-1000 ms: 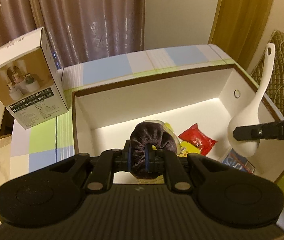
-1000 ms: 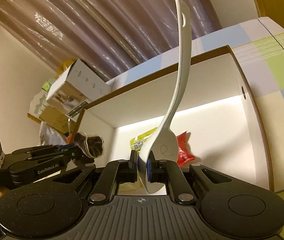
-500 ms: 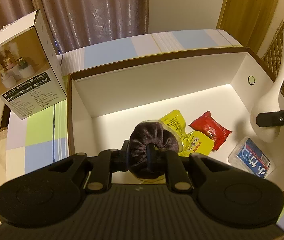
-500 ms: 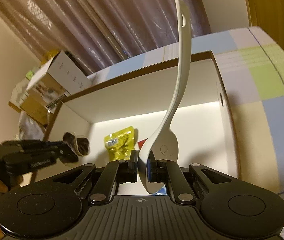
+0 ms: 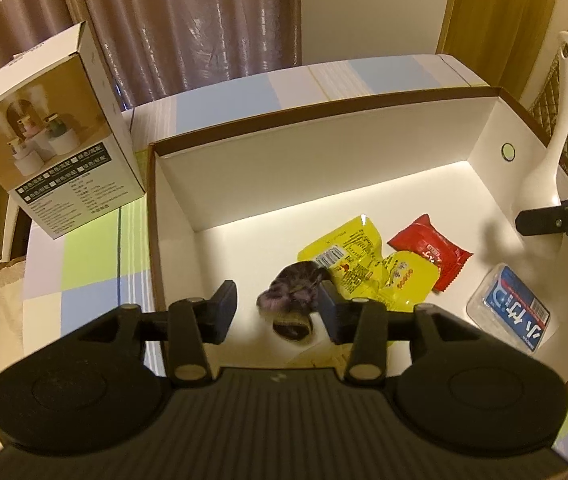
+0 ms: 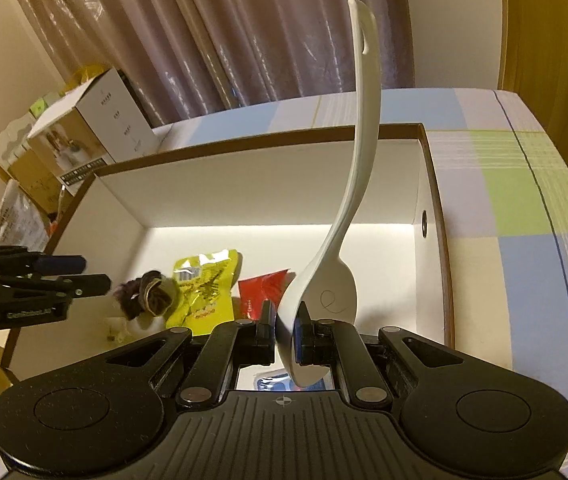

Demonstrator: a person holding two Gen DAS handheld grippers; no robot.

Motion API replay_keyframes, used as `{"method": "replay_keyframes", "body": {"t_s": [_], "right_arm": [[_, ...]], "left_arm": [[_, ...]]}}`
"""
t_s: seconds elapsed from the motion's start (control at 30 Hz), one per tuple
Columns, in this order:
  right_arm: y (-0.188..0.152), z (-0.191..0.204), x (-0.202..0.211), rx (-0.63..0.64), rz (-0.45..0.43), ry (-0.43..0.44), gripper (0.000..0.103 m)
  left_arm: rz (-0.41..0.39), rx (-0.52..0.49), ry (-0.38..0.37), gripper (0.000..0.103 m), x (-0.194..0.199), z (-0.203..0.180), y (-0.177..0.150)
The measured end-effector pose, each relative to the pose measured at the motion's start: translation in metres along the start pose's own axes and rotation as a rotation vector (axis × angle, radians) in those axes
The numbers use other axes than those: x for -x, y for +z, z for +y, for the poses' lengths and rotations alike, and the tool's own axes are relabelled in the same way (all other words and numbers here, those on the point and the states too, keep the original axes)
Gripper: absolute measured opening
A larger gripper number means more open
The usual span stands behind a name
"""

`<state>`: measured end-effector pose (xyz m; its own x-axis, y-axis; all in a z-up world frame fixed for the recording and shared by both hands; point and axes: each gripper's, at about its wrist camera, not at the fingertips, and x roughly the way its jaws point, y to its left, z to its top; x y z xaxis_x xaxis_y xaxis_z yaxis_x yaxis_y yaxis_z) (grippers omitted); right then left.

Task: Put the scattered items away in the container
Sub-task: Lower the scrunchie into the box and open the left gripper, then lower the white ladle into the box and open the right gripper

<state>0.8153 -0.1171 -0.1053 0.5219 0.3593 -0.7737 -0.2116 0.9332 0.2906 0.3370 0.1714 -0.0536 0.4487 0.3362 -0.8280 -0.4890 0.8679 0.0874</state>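
A white box with a brown rim (image 5: 324, 104) (image 6: 243, 144) stands on the checked tablecloth. Above its near left part my left gripper (image 5: 275, 294) (image 6: 91, 272) has its jaws opening. The dark velvet scrunchie (image 5: 290, 300) (image 6: 149, 296) sits blurred between them, close to the right finger, and the pads do not press on it. At the box's right end my right gripper (image 6: 286, 320) (image 5: 556, 220) is shut on the bowl of a white spoon (image 6: 364, 140) (image 5: 556, 120). The spoon's handle points up.
On the box floor lie a yellow snack packet (image 5: 348, 248), a red packet (image 5: 430, 248) and a clear case with a blue label (image 5: 512, 308). A product carton (image 5: 55, 168) stands left of the box. Curtains hang behind the table.
My left jaws have parted and let go of the scrunchie, which has dropped lower into the box. The right gripper has rolled and tilted, still holding the spoon.
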Motion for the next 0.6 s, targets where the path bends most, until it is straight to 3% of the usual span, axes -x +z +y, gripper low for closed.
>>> {"method": "replay_keyframes", "body": {"t_s": [0.37,0.6], "right_arm": [[-0.004,0.012,-0.014,0.133,0.070,-0.135,0.011],[-0.009,0.016,-0.011,0.170,0.098,-0.111,0.012]], "left_arm": [[-0.003,0.028,-0.001,0.041,0.012,0.004,-0.010],[-0.006,0.036,-0.004,0.046,0.021,0.001,-0.015]]}}
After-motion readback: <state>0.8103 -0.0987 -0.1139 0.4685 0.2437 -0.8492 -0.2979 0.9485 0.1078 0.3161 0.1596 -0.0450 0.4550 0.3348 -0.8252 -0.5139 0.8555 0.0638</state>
